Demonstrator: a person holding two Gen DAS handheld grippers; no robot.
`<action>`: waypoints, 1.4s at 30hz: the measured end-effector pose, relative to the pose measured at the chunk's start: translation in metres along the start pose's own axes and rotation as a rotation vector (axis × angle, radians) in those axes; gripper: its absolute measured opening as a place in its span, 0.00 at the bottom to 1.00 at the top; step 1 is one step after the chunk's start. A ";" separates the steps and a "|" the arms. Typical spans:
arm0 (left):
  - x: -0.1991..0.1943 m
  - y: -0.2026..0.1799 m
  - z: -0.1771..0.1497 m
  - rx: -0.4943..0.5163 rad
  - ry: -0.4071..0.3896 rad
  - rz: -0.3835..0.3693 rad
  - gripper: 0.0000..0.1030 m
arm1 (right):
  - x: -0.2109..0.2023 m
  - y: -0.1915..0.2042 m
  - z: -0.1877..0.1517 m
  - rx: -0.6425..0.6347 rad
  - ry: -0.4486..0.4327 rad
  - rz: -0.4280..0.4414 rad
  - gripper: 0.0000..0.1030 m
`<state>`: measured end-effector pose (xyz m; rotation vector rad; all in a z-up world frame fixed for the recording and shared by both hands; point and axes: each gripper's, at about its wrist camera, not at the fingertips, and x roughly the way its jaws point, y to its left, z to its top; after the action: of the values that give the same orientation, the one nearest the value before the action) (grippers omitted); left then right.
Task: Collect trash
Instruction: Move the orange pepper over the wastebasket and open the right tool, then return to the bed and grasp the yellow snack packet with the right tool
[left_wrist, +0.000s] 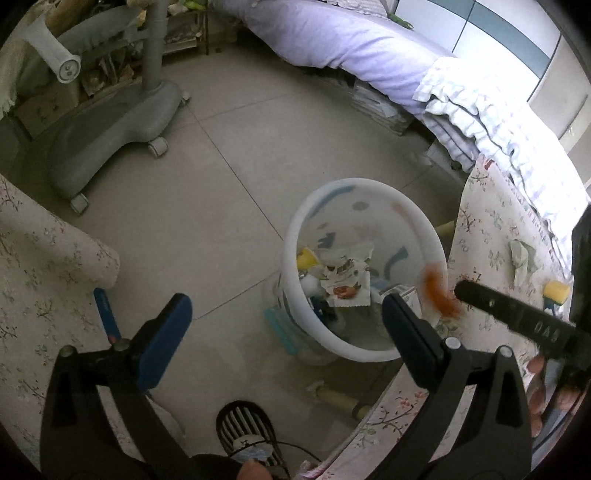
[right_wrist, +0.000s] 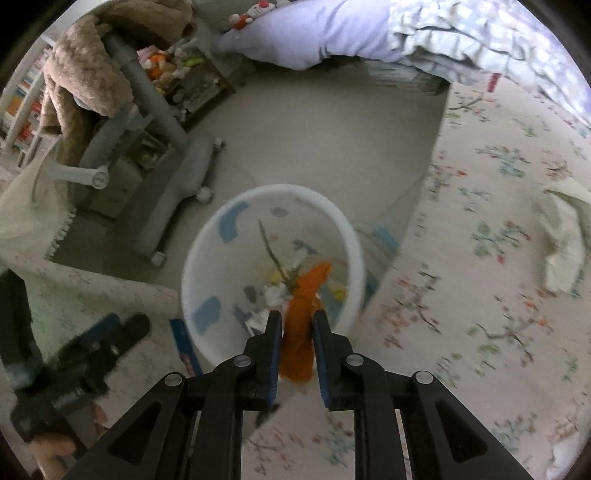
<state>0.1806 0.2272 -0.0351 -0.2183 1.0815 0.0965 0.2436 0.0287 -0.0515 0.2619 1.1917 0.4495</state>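
Hovering over the white bin (right_wrist: 273, 258), right gripper (right_wrist: 297, 328) pinches an orange scrap (right_wrist: 301, 325) for dropping; left gripper (left_wrist: 284, 332) spread, empty.

One white bin (left_wrist: 364, 354) (wrappers inside, too jumbled to count), one orange scrap (right_wrist: 301, 325), two tools (left_wrist: 284, 339).

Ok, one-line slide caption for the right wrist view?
Right gripper carries an orange scrap over the white bin of trash.
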 end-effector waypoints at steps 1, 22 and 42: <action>0.000 -0.002 -0.001 0.010 -0.003 0.007 0.99 | 0.000 0.000 0.001 0.006 -0.003 0.008 0.34; -0.016 -0.050 -0.017 0.095 0.000 -0.028 0.99 | -0.101 -0.062 -0.041 0.009 -0.085 -0.192 0.80; -0.016 -0.139 -0.036 0.204 0.052 -0.093 0.99 | -0.188 -0.214 -0.109 0.248 -0.026 -0.355 0.81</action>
<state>0.1678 0.0838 -0.0189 -0.0875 1.1232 -0.1038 0.1278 -0.2522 -0.0248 0.2605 1.2382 -0.0123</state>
